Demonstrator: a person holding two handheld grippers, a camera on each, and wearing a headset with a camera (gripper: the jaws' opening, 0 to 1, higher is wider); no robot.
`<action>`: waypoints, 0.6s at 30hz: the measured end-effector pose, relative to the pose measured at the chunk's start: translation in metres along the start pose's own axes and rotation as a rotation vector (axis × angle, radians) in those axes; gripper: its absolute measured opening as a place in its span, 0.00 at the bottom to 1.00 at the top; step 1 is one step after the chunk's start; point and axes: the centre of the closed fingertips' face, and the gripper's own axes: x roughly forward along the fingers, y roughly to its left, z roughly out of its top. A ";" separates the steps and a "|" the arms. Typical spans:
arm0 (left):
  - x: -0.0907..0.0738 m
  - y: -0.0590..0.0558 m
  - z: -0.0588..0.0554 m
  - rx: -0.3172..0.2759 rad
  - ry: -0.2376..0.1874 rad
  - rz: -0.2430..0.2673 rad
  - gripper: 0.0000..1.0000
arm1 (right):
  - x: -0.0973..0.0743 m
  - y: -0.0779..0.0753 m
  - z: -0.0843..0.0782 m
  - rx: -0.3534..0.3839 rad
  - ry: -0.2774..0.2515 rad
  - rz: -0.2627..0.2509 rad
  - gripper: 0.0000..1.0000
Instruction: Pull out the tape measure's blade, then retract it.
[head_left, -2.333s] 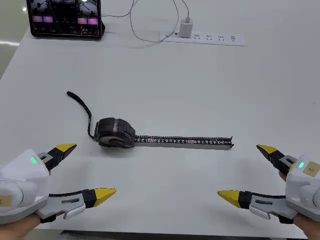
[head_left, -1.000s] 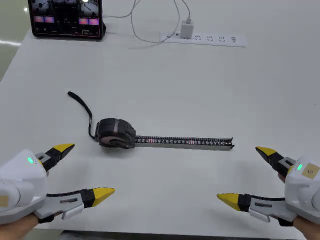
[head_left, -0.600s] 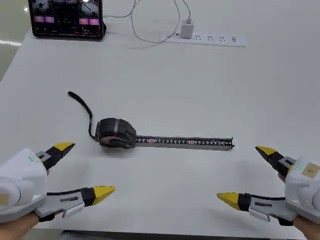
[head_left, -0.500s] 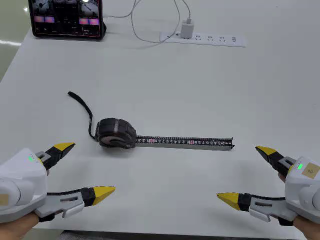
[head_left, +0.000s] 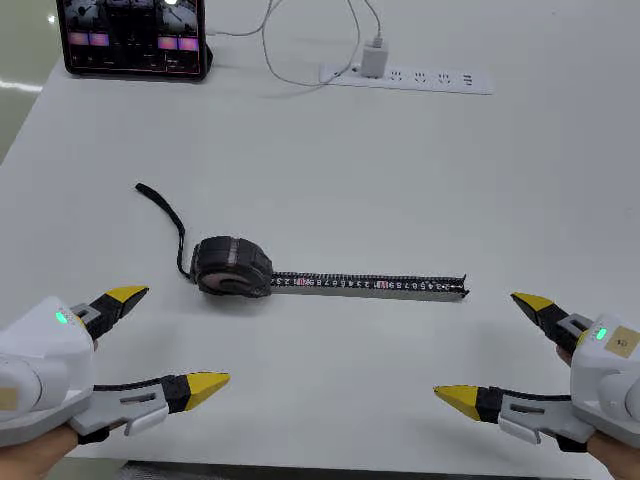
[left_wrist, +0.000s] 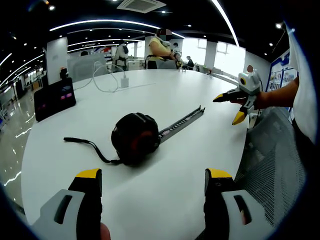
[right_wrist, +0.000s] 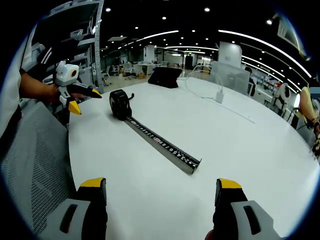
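Black tape measure (head_left: 232, 266) lying on its side near the middle of the white workbench (head_left: 400, 180). Its blade (head_left: 370, 285) is drawn out flat toward the person's right and ends at the hook (head_left: 463, 287). The wrist strap (head_left: 165, 215) trails off to the far left.

With the blade out and resting free, the pull-out step reads as done and retraction as the step in hand.

Left gripper (head_left: 168, 338), jaws spread wide and holding nothing, hovers on the near side of the case, probably placed to steady it. Right gripper (head_left: 492, 348), likewise spread and empty, hovers near the hook end, on its near side, seemingly placed to take or guide the blade tip. Neither touches the tape measure.

At the far edge, well apart from the work: a dark tablet (head_left: 132, 38) and a power strip (head_left: 405, 75) carrying a charger (head_left: 373, 55) and a white cable (head_left: 290, 60). Nothing lies between either gripper and the tape measure.
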 end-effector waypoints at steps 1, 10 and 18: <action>0.000 0.000 0.001 -0.005 -0.003 0.000 0.82 | 0.000 0.000 0.000 -0.001 0.001 0.000 0.89; 0.009 0.001 0.002 -0.080 -0.012 0.017 0.83 | 0.000 -0.002 0.003 -0.008 -0.002 -0.004 0.88; 0.016 0.002 0.005 -0.102 -0.018 0.034 0.83 | 0.002 -0.004 0.004 -0.007 -0.005 -0.003 0.88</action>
